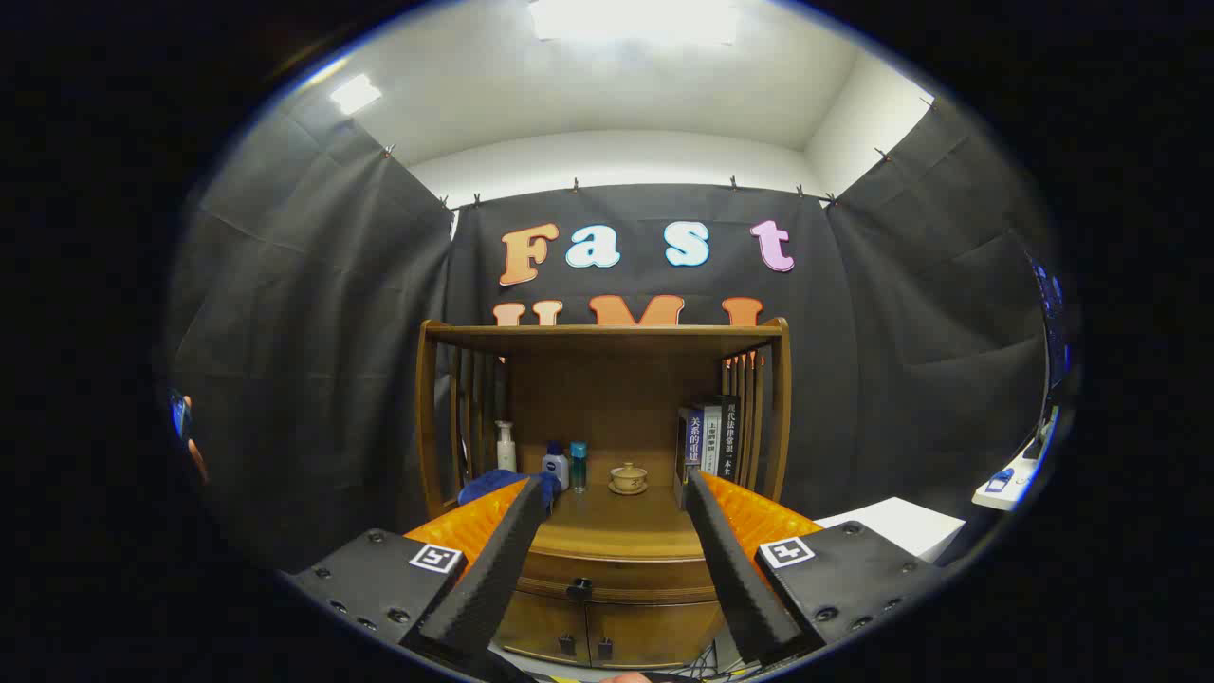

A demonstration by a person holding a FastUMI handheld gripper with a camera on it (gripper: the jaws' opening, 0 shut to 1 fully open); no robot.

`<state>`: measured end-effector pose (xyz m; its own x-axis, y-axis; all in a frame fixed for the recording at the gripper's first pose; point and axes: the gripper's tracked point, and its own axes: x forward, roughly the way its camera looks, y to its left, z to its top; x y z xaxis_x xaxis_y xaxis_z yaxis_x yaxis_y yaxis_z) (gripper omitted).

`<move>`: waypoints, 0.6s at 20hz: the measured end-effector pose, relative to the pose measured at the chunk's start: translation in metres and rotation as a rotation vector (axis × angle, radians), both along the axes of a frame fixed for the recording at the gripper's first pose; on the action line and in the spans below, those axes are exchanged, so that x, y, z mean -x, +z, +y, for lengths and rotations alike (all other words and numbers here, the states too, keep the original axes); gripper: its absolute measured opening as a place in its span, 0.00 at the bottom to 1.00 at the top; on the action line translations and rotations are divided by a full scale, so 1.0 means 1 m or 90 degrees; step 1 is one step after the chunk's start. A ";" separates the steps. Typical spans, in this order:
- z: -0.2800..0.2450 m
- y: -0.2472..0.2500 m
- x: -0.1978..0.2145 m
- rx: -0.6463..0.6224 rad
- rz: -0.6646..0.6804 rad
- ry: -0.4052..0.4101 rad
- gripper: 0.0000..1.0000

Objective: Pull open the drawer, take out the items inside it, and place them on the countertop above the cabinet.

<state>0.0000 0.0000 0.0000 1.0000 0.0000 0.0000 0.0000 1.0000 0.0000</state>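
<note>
A wooden cabinet [607, 607] stands ahead, some way beyond my fingers. Its drawer [612, 581] is closed, with a small dark pull [579, 588] at the front. Two lower doors [602, 634] sit beneath it. The countertop [616, 522] above the drawer lies between my two fingers in the view. My gripper [615, 486] is open, fingers wide apart, holding nothing and touching nothing. The drawer's contents are hidden.
On the countertop stand a white pump bottle [505, 446], a small white and blue bottle [556, 467], a teal bottle [578, 465], a lidded tea cup [628, 477], several books [711, 441] and a blue cloth [488, 486]. A shelf top [607, 334] spans above. A white table [892, 526] is at right.
</note>
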 end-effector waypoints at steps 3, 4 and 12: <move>0.000 0.000 0.000 0.000 -0.001 0.000 0.98; 0.000 -0.001 -0.001 0.000 0.000 -0.001 0.98; -0.002 -0.006 -0.003 -0.006 0.009 0.000 0.98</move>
<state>0.0026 -0.0018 -0.0060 0.9999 0.0007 -0.0147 -0.0005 1.0000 0.0093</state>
